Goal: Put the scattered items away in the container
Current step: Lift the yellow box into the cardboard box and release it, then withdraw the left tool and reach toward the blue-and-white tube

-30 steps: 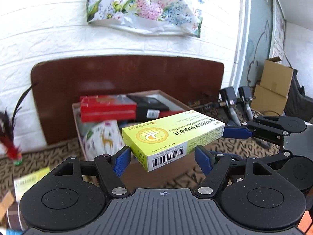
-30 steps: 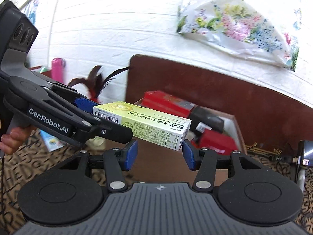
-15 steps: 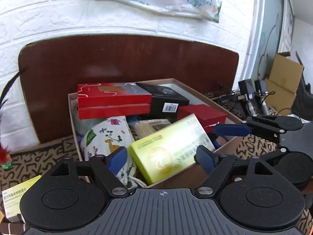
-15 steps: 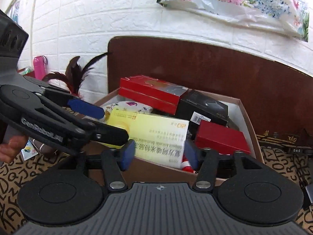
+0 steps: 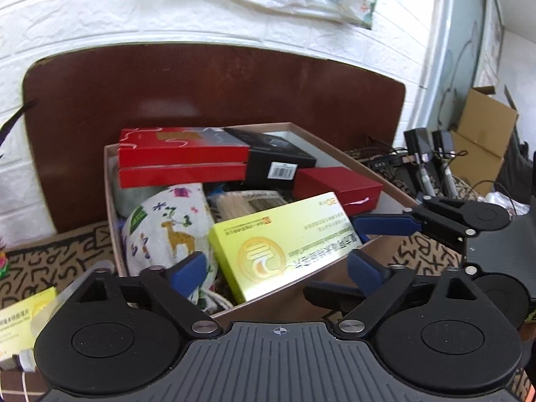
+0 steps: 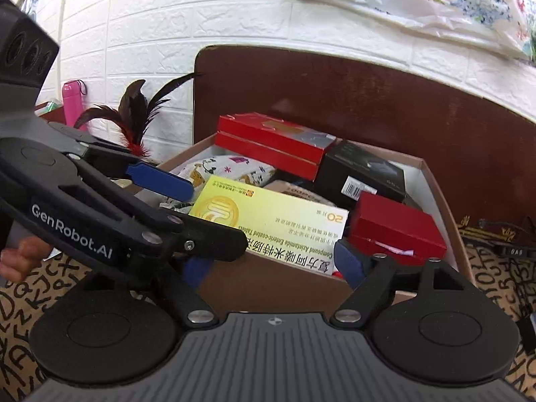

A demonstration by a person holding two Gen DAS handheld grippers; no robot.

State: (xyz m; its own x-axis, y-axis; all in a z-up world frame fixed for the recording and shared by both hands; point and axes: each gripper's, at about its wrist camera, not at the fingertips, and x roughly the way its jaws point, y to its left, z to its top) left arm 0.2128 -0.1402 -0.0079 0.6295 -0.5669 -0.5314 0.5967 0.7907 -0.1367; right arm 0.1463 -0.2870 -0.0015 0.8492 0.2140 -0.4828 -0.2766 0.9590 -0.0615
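Note:
A yellow-green medicine box [image 5: 281,244] lies tilted on the pile inside the brown cardboard carton [image 5: 111,201], leaning towards its front rim. My left gripper [image 5: 276,269] stands over that rim, its jaws opening. The box's near end is between the blue pads, which do not press on it. My right gripper [image 6: 272,266] is at the box's other end, jaws also opening, pads off the box [image 6: 268,221]. In the right wrist view the left gripper [image 6: 187,214] crosses in from the left, above the carton's front wall [image 6: 268,281].
The carton also holds red boxes [image 5: 181,157], a black box [image 5: 278,160] and a printed cloth bag [image 5: 167,231]. Another yellow-green box [image 5: 23,308] lies on the patterned mat at the left. A dark board [image 5: 201,83] stands behind. A feather toy [image 6: 134,114] stands further left.
Both grippers came forward and down to the carton and opened. The yellow-green box, held up between them before, dropped out and now rests in the carton.

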